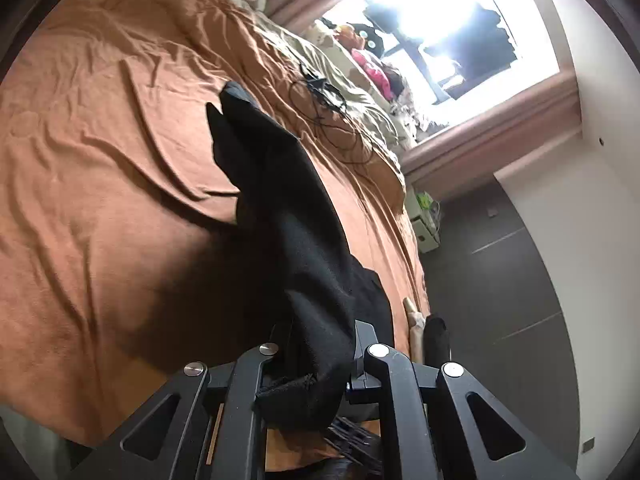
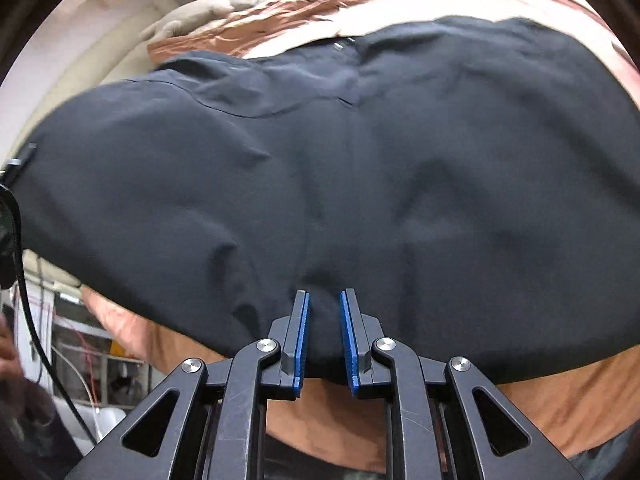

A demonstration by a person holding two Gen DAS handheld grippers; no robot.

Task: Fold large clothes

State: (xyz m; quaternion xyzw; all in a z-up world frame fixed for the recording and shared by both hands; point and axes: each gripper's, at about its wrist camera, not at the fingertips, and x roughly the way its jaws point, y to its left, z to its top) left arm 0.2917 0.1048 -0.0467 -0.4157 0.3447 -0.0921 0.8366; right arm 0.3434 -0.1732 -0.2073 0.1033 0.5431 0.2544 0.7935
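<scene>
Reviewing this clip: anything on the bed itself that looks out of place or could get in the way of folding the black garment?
Yes. A tangle of thin black cables lies loose on the rust-coloured bedspread, towards the window side, beyond the black garment that the left gripper holds up. It is apart from the cloth now, but could snag it. The bedspread is heavily wrinkled.

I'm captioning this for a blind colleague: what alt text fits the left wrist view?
The left gripper clamps a black garment, which trails away over a wrinkled orange bedsheet. Tangled black cables lie farther along the bed, below a bright window.
</scene>
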